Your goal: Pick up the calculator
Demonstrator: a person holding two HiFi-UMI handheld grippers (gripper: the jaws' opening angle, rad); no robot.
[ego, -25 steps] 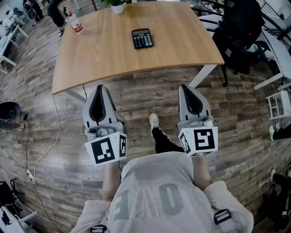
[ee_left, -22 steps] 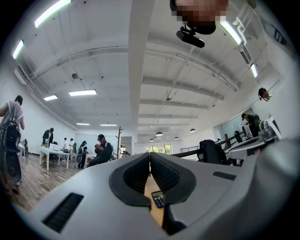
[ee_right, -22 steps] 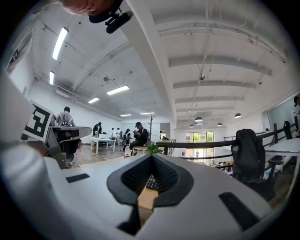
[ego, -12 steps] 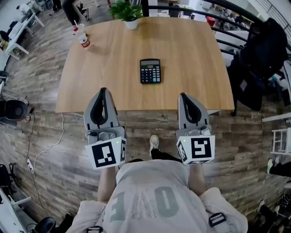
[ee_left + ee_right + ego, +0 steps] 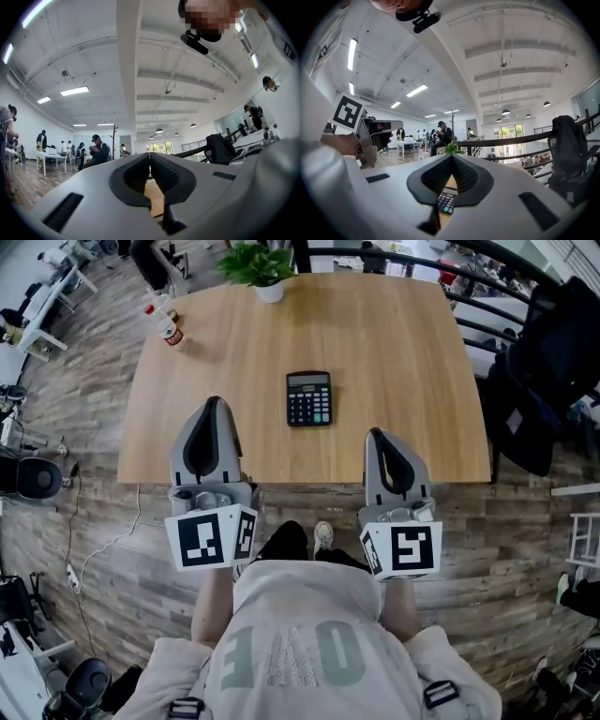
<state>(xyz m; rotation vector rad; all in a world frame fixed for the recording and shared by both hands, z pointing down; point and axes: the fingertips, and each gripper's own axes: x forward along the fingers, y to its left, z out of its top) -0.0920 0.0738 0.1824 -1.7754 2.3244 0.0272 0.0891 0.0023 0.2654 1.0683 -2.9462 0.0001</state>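
A black calculator (image 5: 309, 398) lies flat near the middle of the wooden table (image 5: 403, 343); it also shows through the jaw window as the calculator (image 5: 446, 202) in the right gripper view. My left gripper (image 5: 213, 404) reaches over the table's near edge, left of the calculator, its jaws shut with nothing in them. My right gripper (image 5: 378, 435) hangs over the near edge to the calculator's right, jaws shut and empty. Both point level toward the table's far side, short of the calculator.
A potted plant (image 5: 259, 265) stands at the table's far edge and a bottle (image 5: 167, 326) at its far left corner. A dark chair with a jacket (image 5: 544, 362) sits to the right. Cables (image 5: 94, 549) run over the wood floor at left.
The person has stepped up to the table. Both grippers have moved forward from over the floor to the table's near edge, and the calculator now lies much closer to them.
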